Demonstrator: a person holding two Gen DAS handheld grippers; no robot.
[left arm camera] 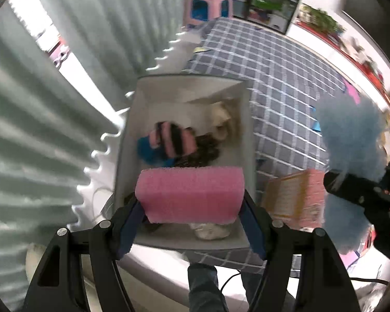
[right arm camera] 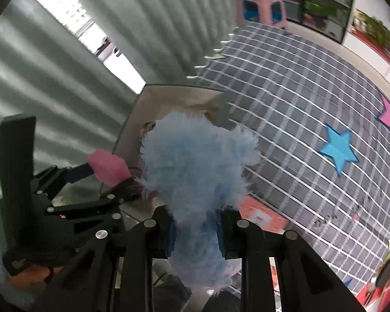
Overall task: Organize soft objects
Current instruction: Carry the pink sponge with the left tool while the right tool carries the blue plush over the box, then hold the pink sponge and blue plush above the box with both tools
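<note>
Pink sponge (left arm camera: 191,195) and blue fluff (right arm camera: 195,171) (no legible writing) are clamped over the box (left arm camera: 247,119).

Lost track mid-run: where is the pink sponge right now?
The pink sponge is clamped in the left gripper, held above the near end of the white box; the right gripper holds the blue fluffy toy.

A child's playroom: pink toy house (left arm camera: 208,6), star-patterned checked mat (right arm camera: 299,104), toy shelves (left arm camera: 270,2)

A fluffy pale-blue plush object (right arm camera: 195,171) is clamped between the black jaws of the right gripper (right arm camera: 196,230). To its left, a pink foam sponge (right arm camera: 109,167) is held by the left gripper (right arm camera: 101,174) beside a grey open box (right arm camera: 143,109); a grey checked cloth (right arm camera: 299,109) with a blue felt star (right arm camera: 338,149) is seen beyond.
</note>
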